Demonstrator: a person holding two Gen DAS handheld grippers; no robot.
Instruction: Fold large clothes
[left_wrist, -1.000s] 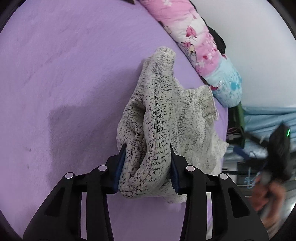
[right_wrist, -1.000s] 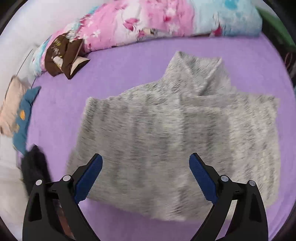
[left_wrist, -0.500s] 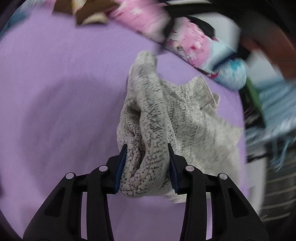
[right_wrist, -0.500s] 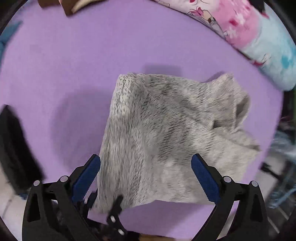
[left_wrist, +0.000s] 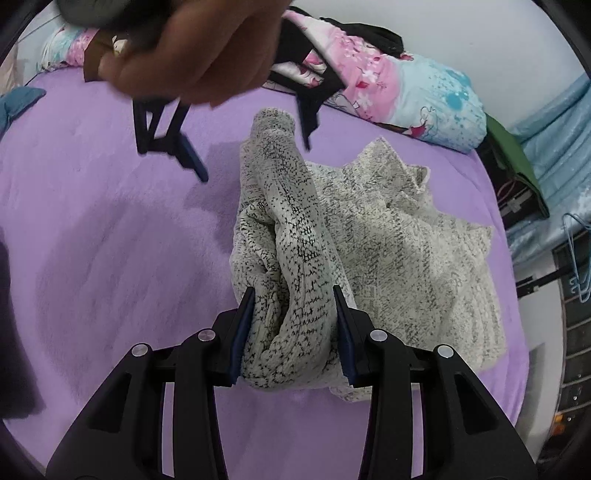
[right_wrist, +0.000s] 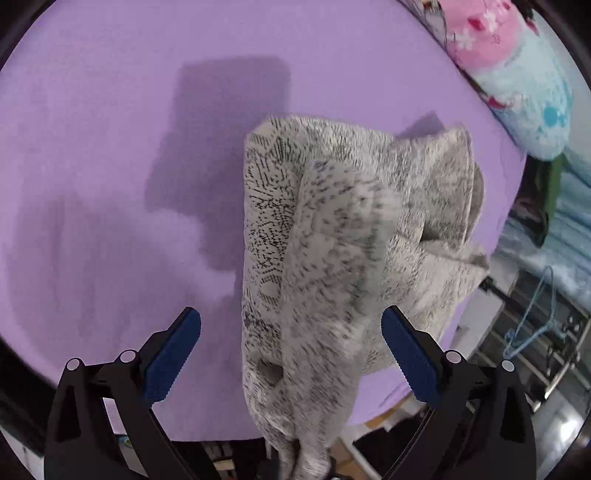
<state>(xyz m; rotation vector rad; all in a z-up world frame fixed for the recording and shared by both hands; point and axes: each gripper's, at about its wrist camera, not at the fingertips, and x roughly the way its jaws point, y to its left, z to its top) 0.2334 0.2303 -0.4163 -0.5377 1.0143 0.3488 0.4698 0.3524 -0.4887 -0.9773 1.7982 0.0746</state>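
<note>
The left gripper (left_wrist: 293, 332) is clamped on a bunched fold of the grey knit sweater (left_wrist: 388, 251) and holds it up above the purple bed (left_wrist: 110, 240); the rest lies spread on the bed near the pillow (left_wrist: 417, 92). The right gripper (right_wrist: 291, 354) has its jaws wide, w/ the raised fold between the pads (right_wrist: 171, 354), prob. not touching them. The hand (left_wrist: 192, 48) carries it above the sweater's far end.

Bed (left_wrist: 110, 258) with purple sheet. Grey-flecked knitted sweater (left_wrist: 388, 240) lies crumpled near right edge, one fold lifted. Pink-and-blue floral quilt (left_wrist: 406, 88) bunched along far edge. Teal fabric piece (left_wrist: 18, 107) at far left.
</note>
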